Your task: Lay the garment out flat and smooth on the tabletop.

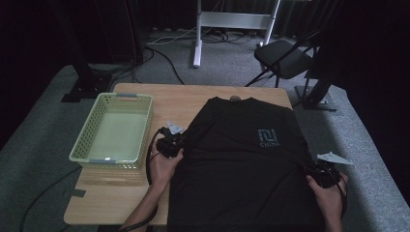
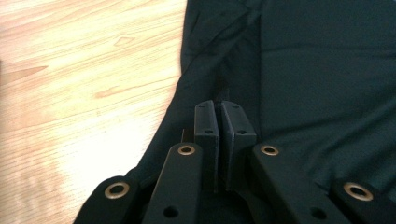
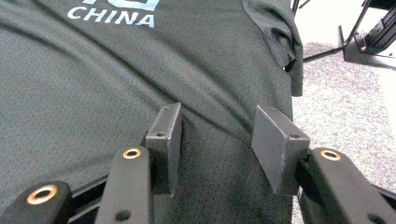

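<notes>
Your left gripper [image 1: 170,143] has its jaws pressed together, pinching the left edge of the black mesh T-shirt [image 1: 241,164] spread flat on the wooden table [image 1: 179,96]. It is light and limp. Your right gripper [image 3: 215,140], jaws spread, should pinch the right edge.

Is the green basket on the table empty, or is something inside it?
Empty. In the high view the basket shows its bare pale floor, while the black T-shirt lies spread on the table beside it.
</notes>
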The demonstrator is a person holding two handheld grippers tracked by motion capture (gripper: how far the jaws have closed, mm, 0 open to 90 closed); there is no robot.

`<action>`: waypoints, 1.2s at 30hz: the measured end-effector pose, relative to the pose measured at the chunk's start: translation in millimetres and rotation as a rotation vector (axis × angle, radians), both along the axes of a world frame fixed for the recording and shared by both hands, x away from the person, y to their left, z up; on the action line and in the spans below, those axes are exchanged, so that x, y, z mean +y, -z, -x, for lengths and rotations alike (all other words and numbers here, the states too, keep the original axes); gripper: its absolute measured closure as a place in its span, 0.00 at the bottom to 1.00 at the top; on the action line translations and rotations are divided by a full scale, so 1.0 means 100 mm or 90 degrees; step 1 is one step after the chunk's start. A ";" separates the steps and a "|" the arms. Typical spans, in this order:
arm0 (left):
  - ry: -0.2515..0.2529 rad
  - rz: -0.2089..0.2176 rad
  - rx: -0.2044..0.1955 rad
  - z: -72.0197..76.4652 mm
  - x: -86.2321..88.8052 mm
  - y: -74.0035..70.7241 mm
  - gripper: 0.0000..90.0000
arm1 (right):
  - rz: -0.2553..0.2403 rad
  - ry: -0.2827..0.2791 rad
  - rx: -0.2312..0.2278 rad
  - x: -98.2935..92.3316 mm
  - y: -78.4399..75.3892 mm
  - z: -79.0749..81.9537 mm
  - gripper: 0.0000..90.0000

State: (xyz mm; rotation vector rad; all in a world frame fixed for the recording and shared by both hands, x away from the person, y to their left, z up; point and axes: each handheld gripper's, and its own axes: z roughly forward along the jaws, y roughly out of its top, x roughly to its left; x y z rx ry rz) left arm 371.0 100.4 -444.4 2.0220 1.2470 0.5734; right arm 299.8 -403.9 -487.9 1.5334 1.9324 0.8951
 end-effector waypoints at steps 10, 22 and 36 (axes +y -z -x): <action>-0.011 -0.009 0.001 -0.05 0.04 0.01 0.96 | 0.000 0.000 0.000 0.00 0.00 0.00 0.58; -0.027 -0.013 0.003 -0.11 0.11 -0.01 0.96 | -0.002 0.001 0.001 0.00 0.00 0.00 0.58; -0.056 -0.004 -0.001 -0.23 0.22 -0.10 0.96 | -0.001 0.000 0.000 0.00 0.00 0.00 0.58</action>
